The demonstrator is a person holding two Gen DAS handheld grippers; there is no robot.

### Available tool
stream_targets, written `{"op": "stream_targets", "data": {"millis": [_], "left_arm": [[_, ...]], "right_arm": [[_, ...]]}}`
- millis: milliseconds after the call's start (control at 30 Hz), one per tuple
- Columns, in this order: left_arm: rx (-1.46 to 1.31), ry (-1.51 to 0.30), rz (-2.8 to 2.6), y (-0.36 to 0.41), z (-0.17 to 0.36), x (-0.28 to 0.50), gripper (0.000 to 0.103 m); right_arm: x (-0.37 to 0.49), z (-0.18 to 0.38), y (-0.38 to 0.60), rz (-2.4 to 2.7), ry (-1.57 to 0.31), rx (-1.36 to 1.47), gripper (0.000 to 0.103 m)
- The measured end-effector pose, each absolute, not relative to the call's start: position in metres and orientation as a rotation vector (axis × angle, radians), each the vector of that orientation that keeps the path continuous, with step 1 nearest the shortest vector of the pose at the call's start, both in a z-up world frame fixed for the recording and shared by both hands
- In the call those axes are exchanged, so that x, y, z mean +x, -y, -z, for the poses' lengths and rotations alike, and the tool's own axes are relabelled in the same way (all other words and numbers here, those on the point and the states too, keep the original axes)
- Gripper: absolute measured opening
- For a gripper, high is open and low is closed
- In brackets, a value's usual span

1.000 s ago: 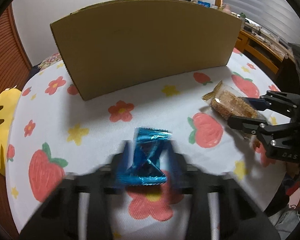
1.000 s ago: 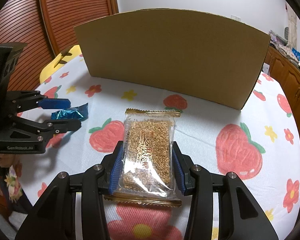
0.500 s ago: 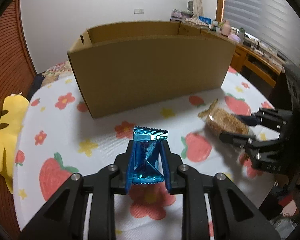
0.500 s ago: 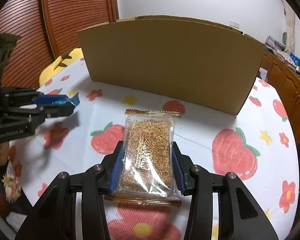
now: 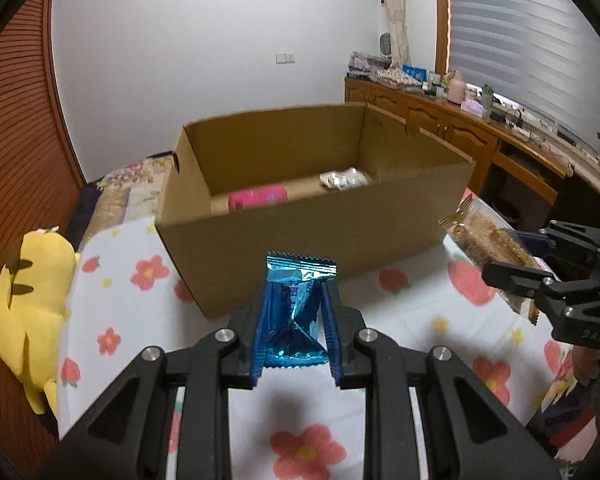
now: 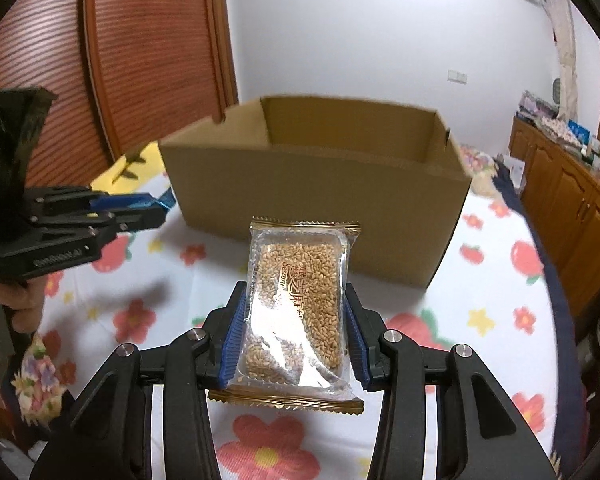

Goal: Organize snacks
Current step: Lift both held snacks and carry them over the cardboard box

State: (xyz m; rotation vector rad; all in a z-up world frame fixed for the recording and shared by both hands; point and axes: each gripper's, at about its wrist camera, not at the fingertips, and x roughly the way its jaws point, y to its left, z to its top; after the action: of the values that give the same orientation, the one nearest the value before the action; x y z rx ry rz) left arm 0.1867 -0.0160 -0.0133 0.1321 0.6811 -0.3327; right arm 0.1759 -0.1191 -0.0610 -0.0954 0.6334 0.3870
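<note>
My left gripper (image 5: 295,296) is shut on a crumpled blue foil snack packet (image 5: 296,312), held above the flowered tablecloth in front of an open cardboard box (image 5: 300,252). Inside the box lie a pink packet (image 5: 258,197) and a white wrapped snack (image 5: 346,179). My right gripper (image 6: 296,312) is shut on a clear sesame bar packet (image 6: 298,304) with gold ends, also raised before the box (image 6: 320,200). Each gripper shows in the other's view: the right gripper (image 5: 500,252) at the right edge, the left gripper (image 6: 156,210) at the left with a hand behind it.
A yellow plush toy (image 5: 32,300) lies at the table's left edge. The round table (image 6: 500,300) carries a strawberry and flower cloth. A wooden sideboard (image 5: 460,136) with small items stands at the right under a blinded window. A slatted wooden door (image 6: 148,56) is at the left.
Both grippers rose from the table with their packets. The box's open top and the snacks inside came into view. The left gripper's view was blurred a second ago and is sharp now.
</note>
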Motion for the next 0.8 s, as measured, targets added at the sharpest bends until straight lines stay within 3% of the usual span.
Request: {"op": "stream_targets", "data": {"millis": [333, 800], "left_arm": [[0.111, -0.58, 0.303, 0.016, -0.037, 0.223, 0.023], [0.104, -0.604, 0.289, 0.019, -0.057, 0.274, 0.023]], "right_arm": [[0.215, 0.007, 0.123, -0.384, -0.542, -0.098, 0.044], [0.274, -0.007, 0.105, -0.355, -0.536, -0.154, 0.044]]}}
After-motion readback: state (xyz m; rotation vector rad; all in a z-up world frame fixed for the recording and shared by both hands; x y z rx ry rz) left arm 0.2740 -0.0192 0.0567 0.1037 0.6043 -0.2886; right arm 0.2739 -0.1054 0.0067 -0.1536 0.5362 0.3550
